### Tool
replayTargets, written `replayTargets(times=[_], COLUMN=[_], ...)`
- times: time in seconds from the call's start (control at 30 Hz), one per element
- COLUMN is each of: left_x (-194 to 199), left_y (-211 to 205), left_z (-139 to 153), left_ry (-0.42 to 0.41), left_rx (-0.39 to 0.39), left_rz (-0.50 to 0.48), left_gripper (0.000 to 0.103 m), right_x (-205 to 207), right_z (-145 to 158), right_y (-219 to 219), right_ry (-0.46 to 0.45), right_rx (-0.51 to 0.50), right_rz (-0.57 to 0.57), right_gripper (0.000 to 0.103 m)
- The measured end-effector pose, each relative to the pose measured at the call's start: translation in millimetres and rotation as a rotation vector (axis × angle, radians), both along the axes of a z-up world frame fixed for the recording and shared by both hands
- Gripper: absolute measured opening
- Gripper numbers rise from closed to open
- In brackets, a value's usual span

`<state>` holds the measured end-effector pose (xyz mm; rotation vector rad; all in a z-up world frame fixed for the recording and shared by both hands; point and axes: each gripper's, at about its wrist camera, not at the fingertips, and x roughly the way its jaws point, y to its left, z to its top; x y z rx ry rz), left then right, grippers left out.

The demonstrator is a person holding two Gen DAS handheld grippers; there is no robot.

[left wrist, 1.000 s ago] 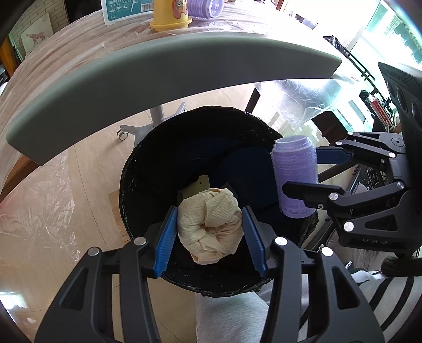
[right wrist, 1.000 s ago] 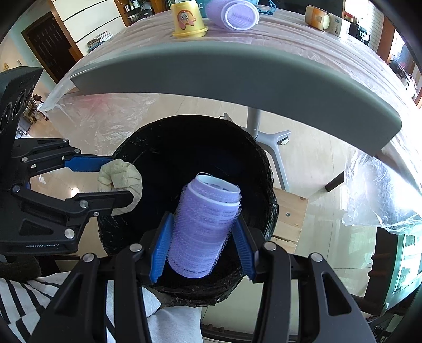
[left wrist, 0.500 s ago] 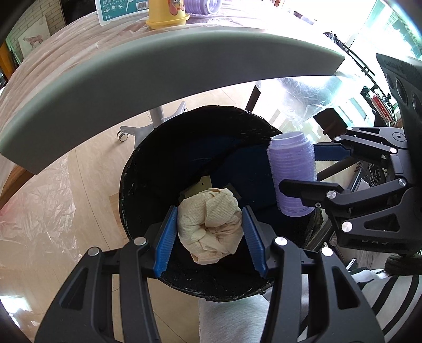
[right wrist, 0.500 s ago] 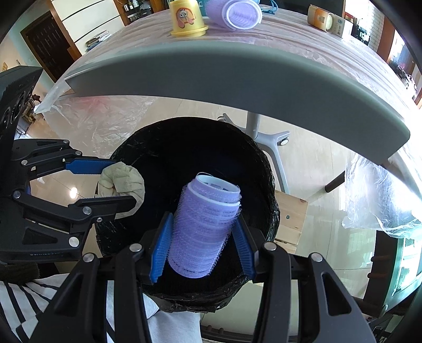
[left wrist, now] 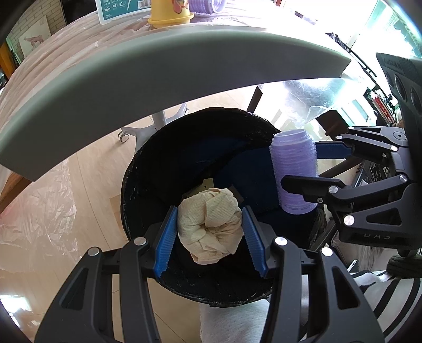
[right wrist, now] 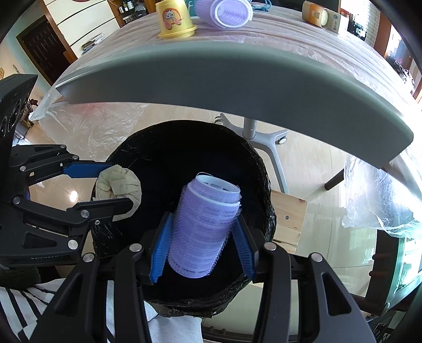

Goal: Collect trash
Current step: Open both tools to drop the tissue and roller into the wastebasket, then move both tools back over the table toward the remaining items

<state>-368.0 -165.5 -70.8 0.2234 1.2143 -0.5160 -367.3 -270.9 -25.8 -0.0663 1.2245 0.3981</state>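
A crumpled beige paper towel [left wrist: 211, 221] is pinched between the blue pads of my left gripper [left wrist: 209, 232], which hangs over the black-lined trash bin [left wrist: 132, 190]. My right gripper [right wrist: 201, 237] is shut on a purple hair roller [right wrist: 205, 227], held over the same bin [right wrist: 263, 168]. In the left wrist view the right gripper [left wrist: 303, 168] and its roller [left wrist: 294, 171] sit at the bin's right rim. Seen from the right wrist, the left gripper [right wrist: 113, 184] holds the towel [right wrist: 118, 184] at the bin's left rim. The bin's inside is dark, with some scraps at the bottom.
The grey table edge [left wrist: 158, 68] arches just above the bin. On the table stand a yellow cup [right wrist: 175, 19], another purple roller [right wrist: 226, 12] and a small box [right wrist: 320, 17]. A white table foot [right wrist: 263, 137], a wooden block [right wrist: 287, 216] and plastic sheeting [right wrist: 92, 124] lie on the floor.
Both grippers keep their holds above the bin; the view has drifted only slightly, with the table edge and bin sitting a touch lower in the frames.
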Motion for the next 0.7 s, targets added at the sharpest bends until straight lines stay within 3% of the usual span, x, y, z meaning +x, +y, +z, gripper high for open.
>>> replayTargets(times=[0.3, 0.33, 0.43, 0.47, 0.7], left_x=[1, 1, 3, 3, -8], left_y=[0, 1, 6, 9, 30], left_z=[2, 2, 3, 4, 17], left_ry=[-0.002, -0.003, -0.020, -0.018, -0.020], left_rx=[-0.020, -0.030, -0.016, -0.032, -0.057], left_rz=[-0.005, -0.007, 0.024, 0.032, 0.052], left_gripper=[0.051, 0.052, 0.077, 0.083, 0.083], right_x=[2, 3, -1, -3, -18], right_z=[0, 0, 6, 9, 37], right_y=[0, 0, -3, -5, -27], right_ry=[0.010, 0.014, -0.018, -0.030, -0.069], right_rx=[0.007, 0.017, 0.027, 0.025, 0.013], right_rz=[0.009, 0.014, 0.003, -0.004, -0.044], right_gripper=[0.046, 0.055, 0.084, 0.084, 0.084])
